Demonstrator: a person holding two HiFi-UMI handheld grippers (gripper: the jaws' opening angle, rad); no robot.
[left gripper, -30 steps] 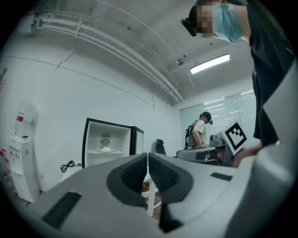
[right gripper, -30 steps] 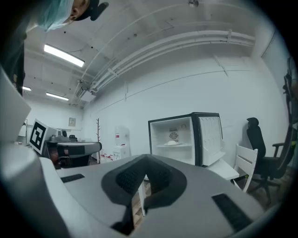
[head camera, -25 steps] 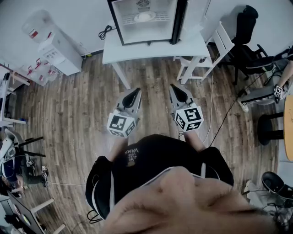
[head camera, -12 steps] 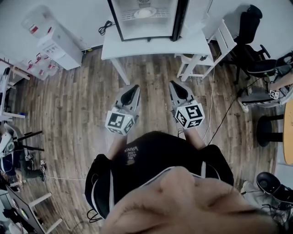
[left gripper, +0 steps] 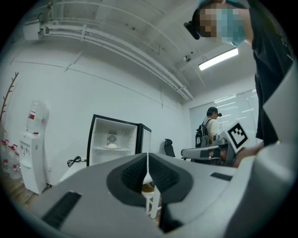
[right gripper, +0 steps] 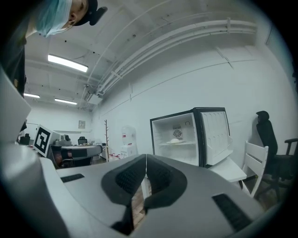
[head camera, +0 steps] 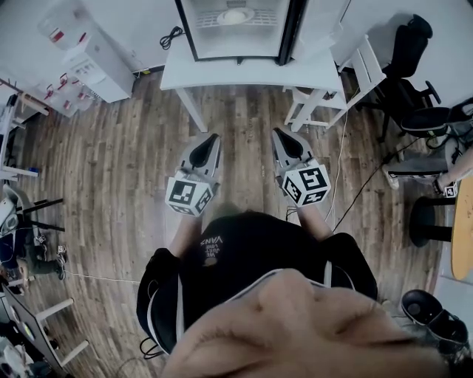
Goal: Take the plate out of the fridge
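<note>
A small black fridge (head camera: 235,33) stands open on a white table (head camera: 244,74) ahead of me, its door (head camera: 319,22) swung to the right. On its wire shelf lies a white plate (head camera: 235,15), also visible as the plate (left gripper: 111,146) in the left gripper view and the plate (right gripper: 176,141) in the right gripper view. My left gripper (head camera: 207,142) and right gripper (head camera: 283,139) hang side by side over the wooden floor, well short of the table. Both are shut, with nothing between the jaws.
A white water dispenser (head camera: 85,63) stands at the left wall. A white chair (head camera: 336,81) sits right of the table, a black office chair (head camera: 410,74) further right. A cable (head camera: 347,184) runs across the floor. Another person (left gripper: 212,128) stands in the background.
The fridge and table have slid toward the top of the head view as I come closer. Both grippers stay shut and side by side.
</note>
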